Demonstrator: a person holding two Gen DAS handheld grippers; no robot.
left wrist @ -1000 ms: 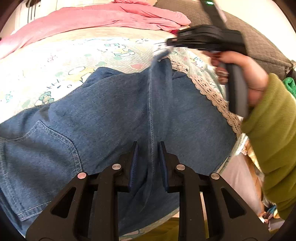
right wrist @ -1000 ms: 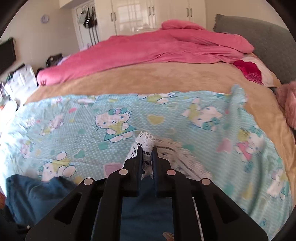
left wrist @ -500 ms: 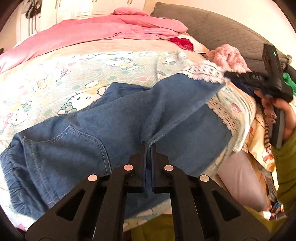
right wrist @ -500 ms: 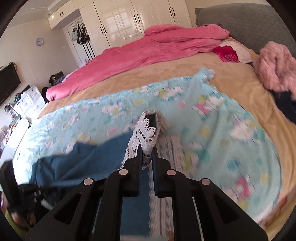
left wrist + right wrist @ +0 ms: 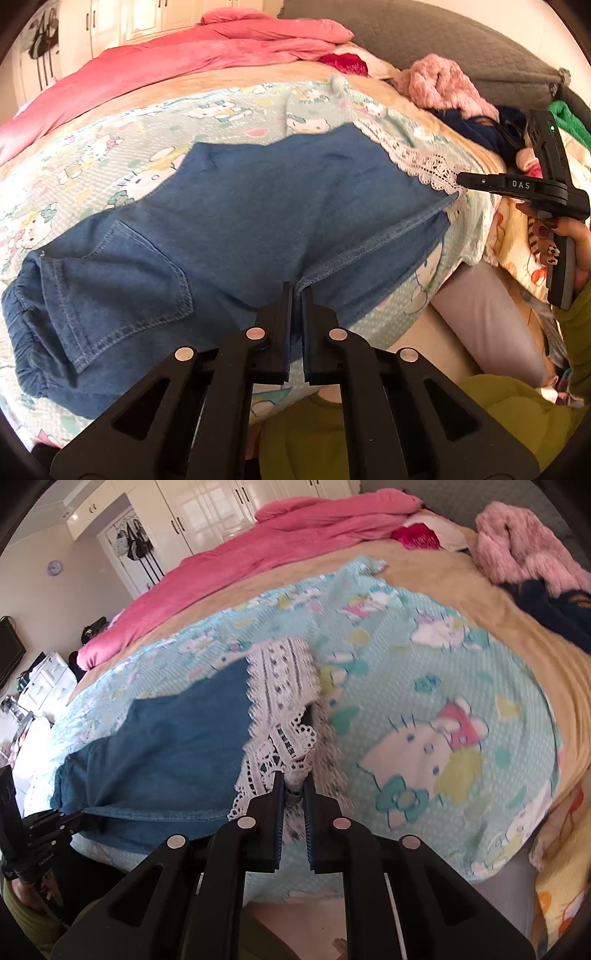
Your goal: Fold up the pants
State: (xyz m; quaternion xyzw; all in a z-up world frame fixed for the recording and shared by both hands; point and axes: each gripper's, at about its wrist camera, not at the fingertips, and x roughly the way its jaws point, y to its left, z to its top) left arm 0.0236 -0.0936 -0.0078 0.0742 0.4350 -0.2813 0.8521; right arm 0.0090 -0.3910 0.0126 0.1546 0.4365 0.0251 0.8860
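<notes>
Left-wrist view shows the pants (image 5: 240, 221), a second ago bunched and lifted between the hands, now stretched flat across the bed (image 5: 221, 110). The left tool (image 5: 294, 291) has clamped shut on the inseam edge; the right tool (image 5: 460, 178) grips the lace cuff (image 5: 417, 158). Judgement: leg straightened, ready for folding.
</notes>
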